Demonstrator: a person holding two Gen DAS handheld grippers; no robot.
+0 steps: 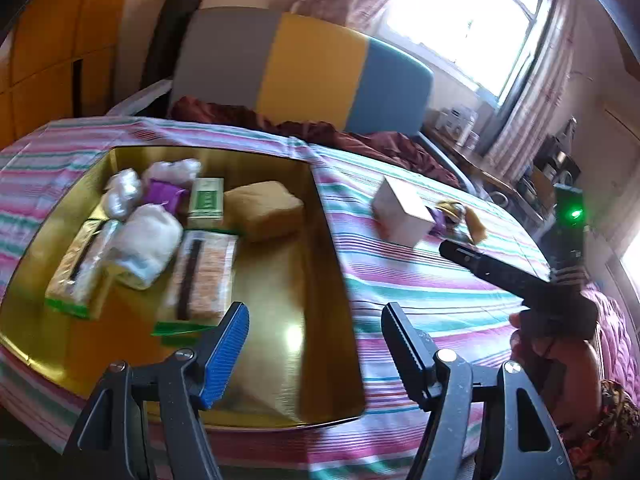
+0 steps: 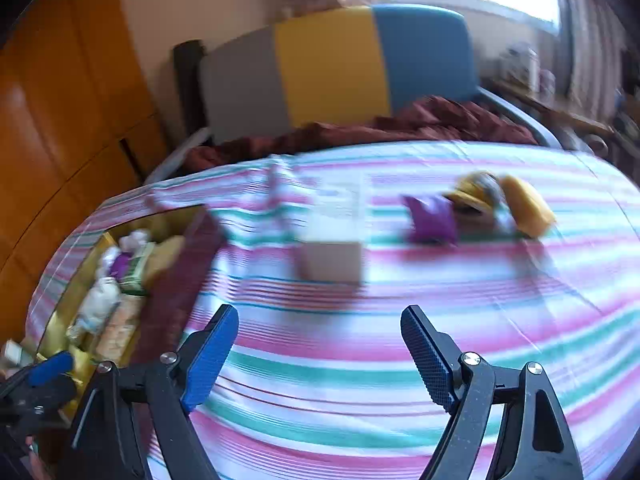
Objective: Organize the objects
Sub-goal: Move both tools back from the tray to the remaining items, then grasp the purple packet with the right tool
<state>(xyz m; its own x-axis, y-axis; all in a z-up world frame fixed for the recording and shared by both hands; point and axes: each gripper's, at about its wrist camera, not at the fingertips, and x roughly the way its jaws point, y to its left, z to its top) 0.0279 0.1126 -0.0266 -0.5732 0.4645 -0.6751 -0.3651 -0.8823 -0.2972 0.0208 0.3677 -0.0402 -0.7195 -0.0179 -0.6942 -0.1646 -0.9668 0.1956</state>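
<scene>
Hovering wide open and empty, the right tool (image 2: pixel 320 354) faces the white box (image 2: pixel 334 266) just ahead.

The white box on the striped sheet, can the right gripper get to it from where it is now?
Probably yes. The right gripper is open and empty, and only bare striped sheet lies between it and the white box. The purple packet sits off to the side, apart from the box.

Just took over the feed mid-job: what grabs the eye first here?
A shiny gold tray, its far half packed with packets, sits on the striped bedsheet. Right of it, still loose on the sheet, lie a white box and a small yellow and purple pile. Both grippers hang open, empty.
</scene>
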